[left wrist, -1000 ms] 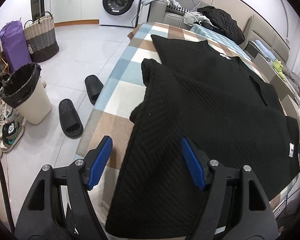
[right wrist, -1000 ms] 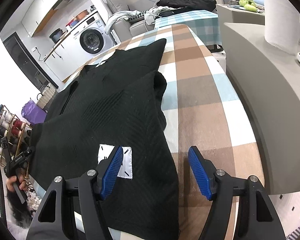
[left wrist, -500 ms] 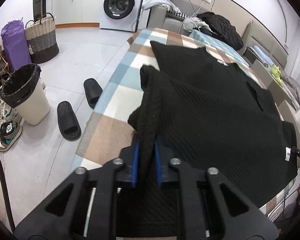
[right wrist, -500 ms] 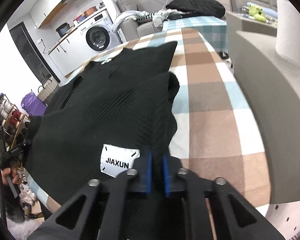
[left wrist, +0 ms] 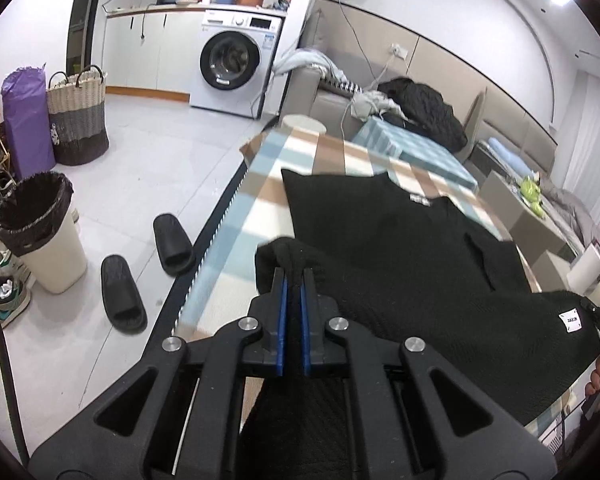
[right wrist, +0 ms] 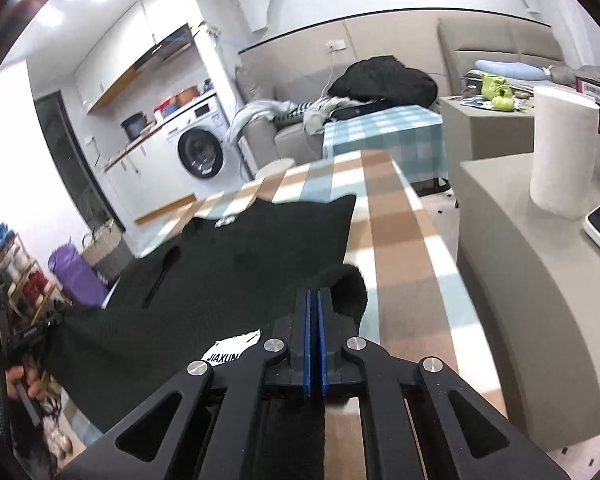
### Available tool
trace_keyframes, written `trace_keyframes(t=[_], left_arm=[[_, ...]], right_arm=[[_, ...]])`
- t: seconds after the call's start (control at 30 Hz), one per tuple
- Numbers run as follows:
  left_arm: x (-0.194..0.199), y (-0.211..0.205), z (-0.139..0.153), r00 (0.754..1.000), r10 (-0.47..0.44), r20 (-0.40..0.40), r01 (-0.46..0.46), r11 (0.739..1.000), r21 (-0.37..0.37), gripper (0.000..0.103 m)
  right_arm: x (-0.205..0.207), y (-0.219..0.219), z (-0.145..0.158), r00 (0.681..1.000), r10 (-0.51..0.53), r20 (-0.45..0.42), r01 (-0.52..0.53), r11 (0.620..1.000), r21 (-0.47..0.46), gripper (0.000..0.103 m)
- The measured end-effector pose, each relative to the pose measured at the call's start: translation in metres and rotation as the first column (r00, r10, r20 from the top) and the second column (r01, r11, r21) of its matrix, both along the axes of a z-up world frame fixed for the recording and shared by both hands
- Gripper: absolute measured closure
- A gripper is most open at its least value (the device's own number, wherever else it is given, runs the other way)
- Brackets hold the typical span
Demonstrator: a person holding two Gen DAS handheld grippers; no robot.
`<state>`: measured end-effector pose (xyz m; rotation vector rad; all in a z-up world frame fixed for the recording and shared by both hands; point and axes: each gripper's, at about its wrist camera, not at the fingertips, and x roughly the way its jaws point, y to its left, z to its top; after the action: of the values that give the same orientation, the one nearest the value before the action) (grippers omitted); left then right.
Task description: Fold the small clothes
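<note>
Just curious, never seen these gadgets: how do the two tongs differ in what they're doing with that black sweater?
The left tongs pinch a plain bunched edge of the black sweater on the floor side; the right tongs pinch the edge beside the white label, on the counter side. Both are shut on the cloth.

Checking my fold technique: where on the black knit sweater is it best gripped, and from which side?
Grip the near hem at its two corners, coming in from the near table edge, as now: the left gripper and right gripper are each shut on the black sweater. The hem's free edge faces you; the collar end lies flat on the checked tablecloth.
</note>
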<state>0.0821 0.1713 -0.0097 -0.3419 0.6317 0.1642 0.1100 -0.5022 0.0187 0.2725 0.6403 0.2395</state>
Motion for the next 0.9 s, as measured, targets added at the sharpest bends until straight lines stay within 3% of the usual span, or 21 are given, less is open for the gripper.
trace_keyframes(t=[0.23,0.6,0.67,0.73,0.8,0.9], left_arm=[[0.038,0.011,-0.008,1.000,0.027,-0.014,-0.027,1.000,0.008,0.100],[0.090,0.020,-0.058,0.989,0.040,-0.145,-0.045,0.998,-0.033,0.098],[0.094,0.020,-0.061,0.987,0.037,-0.158,-0.042,0.999,-0.025,0.092],[0.097,0.020,-0.063,0.983,0.044,-0.176,-0.049,0.998,-0.024,0.065],[0.097,0.024,-0.063,0.983,0.052,-0.176,-0.064,0.996,-0.062,0.051],[0.100,0.028,-0.060,0.989,0.036,-0.144,-0.052,0.993,-0.106,0.051]], right_arm=[[0.041,-0.004,0.000,0.997,-0.078,0.005,0.078,0.996,0.035,0.100],[0.088,-0.006,-0.046,0.980,-0.083,-0.178,0.091,0.995,0.037,0.100],[0.090,-0.009,-0.051,0.977,-0.063,-0.206,0.078,0.995,0.066,0.093],[0.095,-0.012,-0.056,0.973,-0.029,-0.227,0.056,0.992,0.110,0.085],[0.097,-0.012,-0.056,0.974,-0.008,-0.227,0.039,0.991,0.130,0.073],[0.105,-0.007,-0.058,0.972,0.034,-0.233,0.002,0.988,0.152,0.068]])
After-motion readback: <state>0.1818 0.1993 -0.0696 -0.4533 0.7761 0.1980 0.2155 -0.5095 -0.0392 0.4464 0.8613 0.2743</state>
